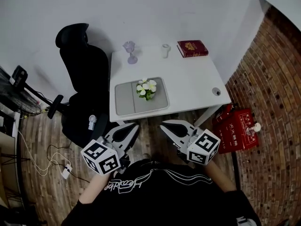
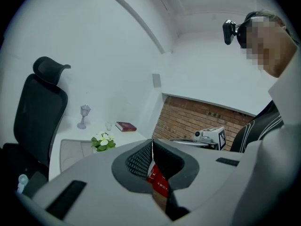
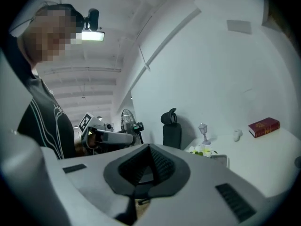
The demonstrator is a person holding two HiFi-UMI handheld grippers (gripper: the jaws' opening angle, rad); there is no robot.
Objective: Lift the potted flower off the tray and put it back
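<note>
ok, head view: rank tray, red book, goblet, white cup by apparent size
1. tray
2. red book
3. goblet
4. white cup
All look similarly far from the camera, so the order should hold.

On the desk [image 1: 193,86], the tray [image 1: 126,102] lies at the near left with the potted flower [image 1: 147,89] standing in its right part. Behind the tray, along the far edge, a goblet [image 1: 130,52], a small cup [image 1: 165,50] and a book [image 1: 192,48] stand in a row from left to right. A chair [image 1: 84,79] stands left of the desk with a fan [image 1: 14,98] farther left, a box [image 1: 237,128] lies on the floor to the desk's right, and the left gripper [image 1: 135,125] and right gripper [image 1: 163,125] sit side by side before the near edge, apart from the tray.
</note>
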